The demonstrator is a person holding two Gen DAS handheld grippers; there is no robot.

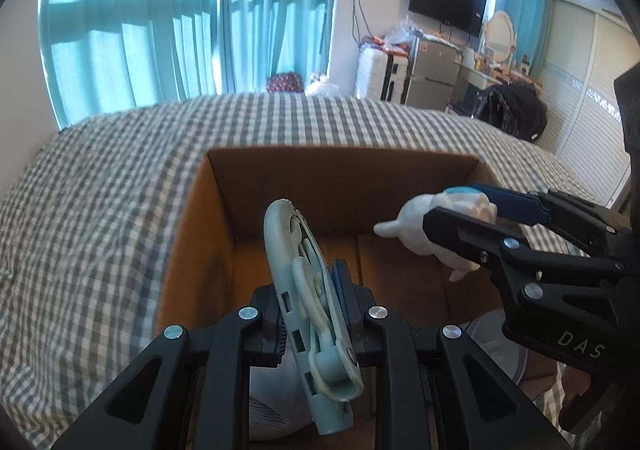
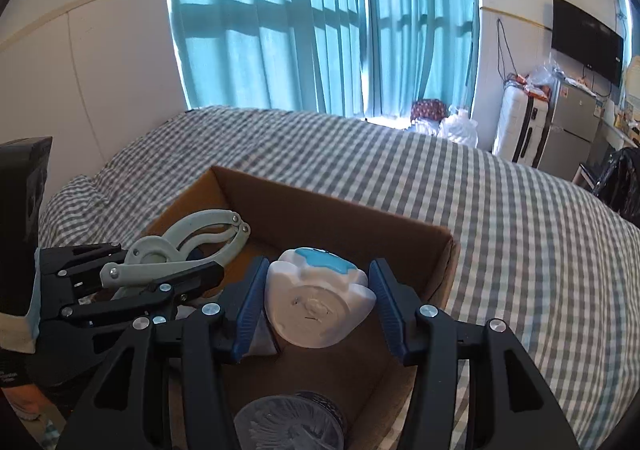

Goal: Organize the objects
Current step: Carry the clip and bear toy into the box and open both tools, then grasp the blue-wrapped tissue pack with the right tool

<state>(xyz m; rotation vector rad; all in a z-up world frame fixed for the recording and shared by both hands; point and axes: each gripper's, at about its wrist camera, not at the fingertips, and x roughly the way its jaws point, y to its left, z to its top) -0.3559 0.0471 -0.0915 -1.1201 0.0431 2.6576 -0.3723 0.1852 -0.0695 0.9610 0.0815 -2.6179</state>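
An open cardboard box (image 1: 340, 178) sits on the checked bed; it also shows in the right wrist view (image 2: 332, 206). My left gripper (image 1: 310, 292) is shut on a pale green plastic tongs-like tool (image 1: 308, 290) and holds it over the box; the tool also shows in the right wrist view (image 2: 188, 246). My right gripper (image 2: 320, 290) is shut on a white figurine with a blue patch (image 2: 320, 298), held over the box's right side. The figurine (image 1: 436, 226) and right gripper (image 1: 472, 210) also show in the left wrist view.
A round grey-white lidded object (image 2: 292, 426) lies in the box's near part. The grey-white checked bedspread (image 1: 100, 210) surrounds the box. Teal curtains (image 2: 320, 18), a white suitcase (image 2: 516, 126), a small fridge (image 1: 434, 70) and a wall TV (image 1: 448, 6) stand beyond the bed.
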